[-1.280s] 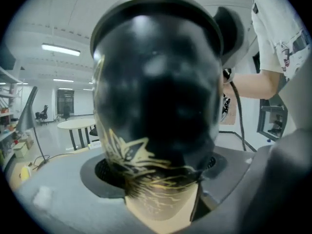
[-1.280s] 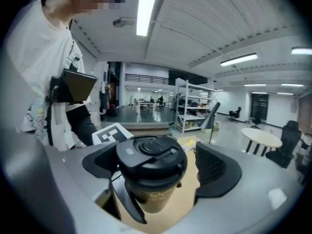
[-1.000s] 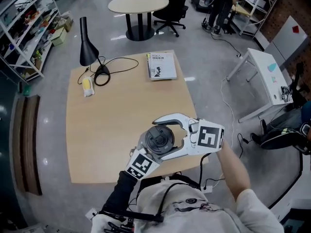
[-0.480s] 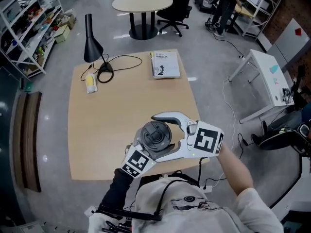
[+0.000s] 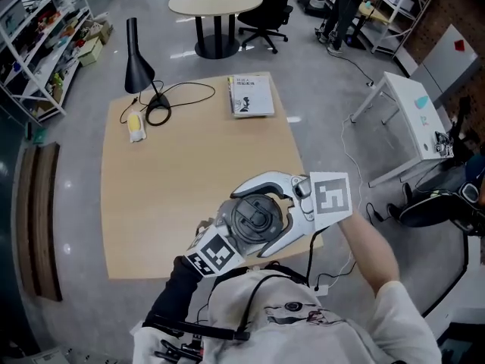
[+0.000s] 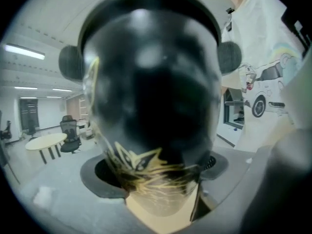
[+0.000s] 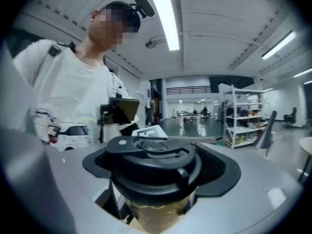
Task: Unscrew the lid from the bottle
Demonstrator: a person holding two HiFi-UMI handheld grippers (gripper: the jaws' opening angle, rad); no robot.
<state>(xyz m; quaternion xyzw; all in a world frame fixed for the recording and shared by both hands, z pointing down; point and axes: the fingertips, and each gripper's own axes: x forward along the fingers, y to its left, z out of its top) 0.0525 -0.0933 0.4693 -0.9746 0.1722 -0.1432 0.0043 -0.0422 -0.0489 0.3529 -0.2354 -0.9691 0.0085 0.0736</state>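
While left tool [image 6: 158,172] grips raised bottle [image 6: 151,106], right tool [image 7: 161,172] has narrowed loosely round lid [image 5: 256,217].

1. A wooden table [image 5: 174,180] was set in the middle of a grey floor [image 5: 326,82].
2. A black lamp [image 5: 139,73] was stood near the table's far left corner, with its cable [image 5: 193,89] looped across the top.
3. A small yellow object [image 5: 136,127] was laid just beside the lamp's base.
4. A booklet [image 5: 251,96] was laid flat near the far edge.
5. A round table [image 5: 215,0] and an office chair [image 5: 267,10] were placed beyond.
6. Shelving [image 5: 42,44] was set along the left, and a white table [image 5: 413,116] well apart at the right.
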